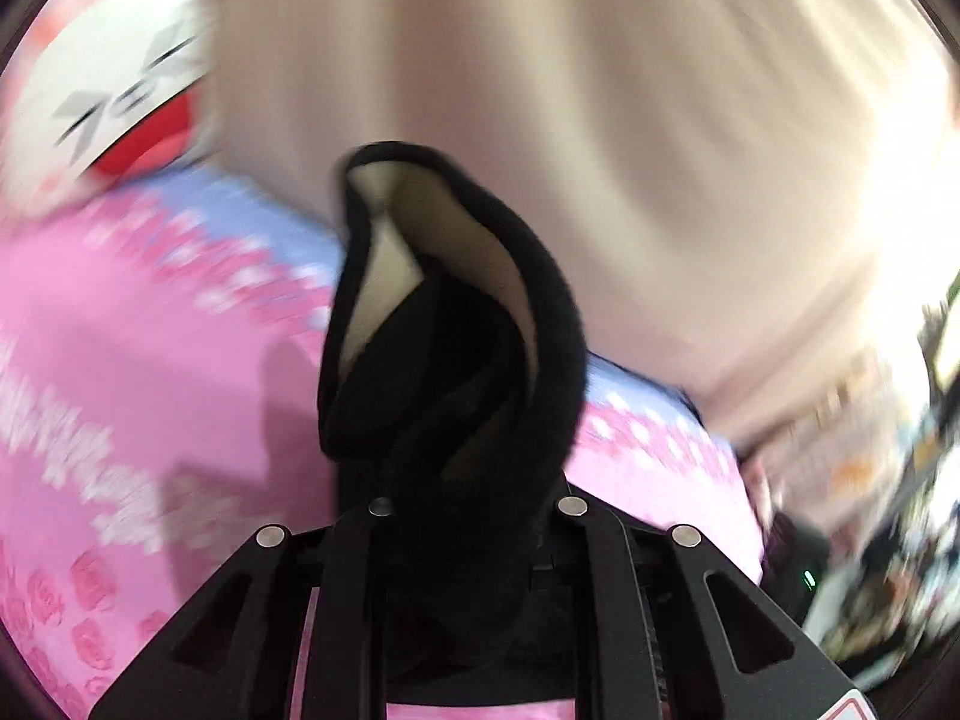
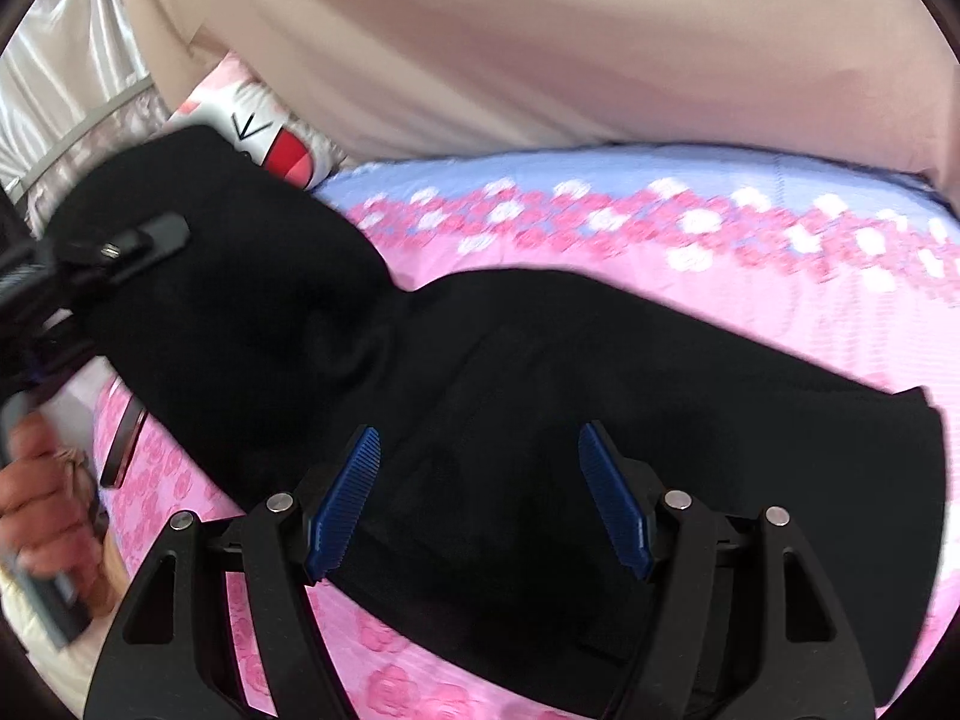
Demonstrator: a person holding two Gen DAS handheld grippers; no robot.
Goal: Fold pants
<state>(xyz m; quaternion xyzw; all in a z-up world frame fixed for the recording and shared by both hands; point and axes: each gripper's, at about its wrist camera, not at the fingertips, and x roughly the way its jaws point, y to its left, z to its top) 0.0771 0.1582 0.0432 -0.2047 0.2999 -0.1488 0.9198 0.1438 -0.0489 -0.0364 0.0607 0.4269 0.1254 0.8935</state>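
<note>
Two grippers over pink sheet [image 2: 780, 324] | left gripper [image 1: 447, 420] clamped on a raised fold of the pants [image 2: 480, 390] | right gripper [image 2: 480, 498] jaws apart above pants, near edge, gripping nothing | pants lie across sheet, left end lifted

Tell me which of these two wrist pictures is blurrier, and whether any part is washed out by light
Left wrist view is blurrier: the pink bedsheet and cartoon pillow smear, while the black pants in the left gripper stay sharp; its right edge is blown out white. Right wrist view is sharper, with mild smear at the left; both bend at the rim.
</note>
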